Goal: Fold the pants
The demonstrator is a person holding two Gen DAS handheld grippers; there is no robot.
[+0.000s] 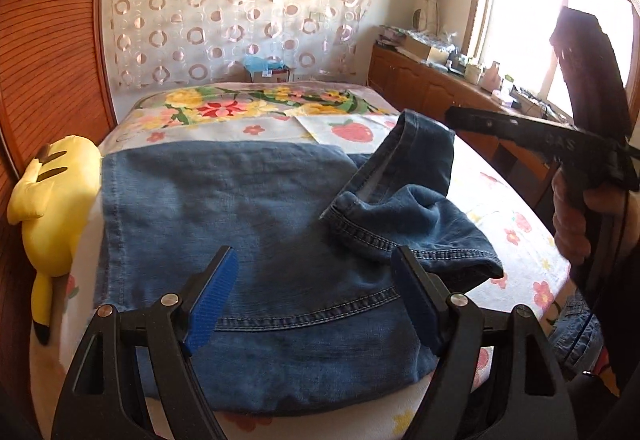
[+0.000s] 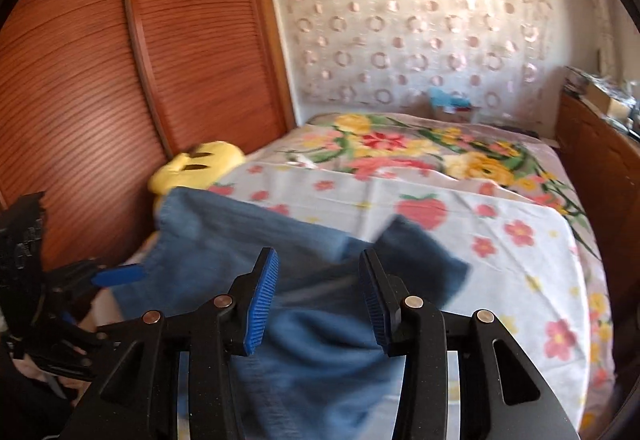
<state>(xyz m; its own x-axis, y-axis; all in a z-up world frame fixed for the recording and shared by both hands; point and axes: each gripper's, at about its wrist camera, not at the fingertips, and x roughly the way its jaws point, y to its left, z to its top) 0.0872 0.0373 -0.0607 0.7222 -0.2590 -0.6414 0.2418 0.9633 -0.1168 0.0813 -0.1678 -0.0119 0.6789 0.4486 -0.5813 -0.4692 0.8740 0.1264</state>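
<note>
From each wrist we look close down over the jeans [image 1: 248, 207] on the bed [image 2: 520, 240], both views sharing the far curtain [image 1: 240, 7].

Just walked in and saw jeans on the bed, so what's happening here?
A person is folding blue jeans on a flowered bedspread, a handheld gripper in each hand. The left gripper and right gripper are both open over the denim, gripping nothing. One leg end lies crumpled across the flat part. A yellow plush toy sits alongside.

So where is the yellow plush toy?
In the left wrist view, the yellow plush toy lies at the bed's left edge, between the jeans and the wooden wardrobe door.
</note>
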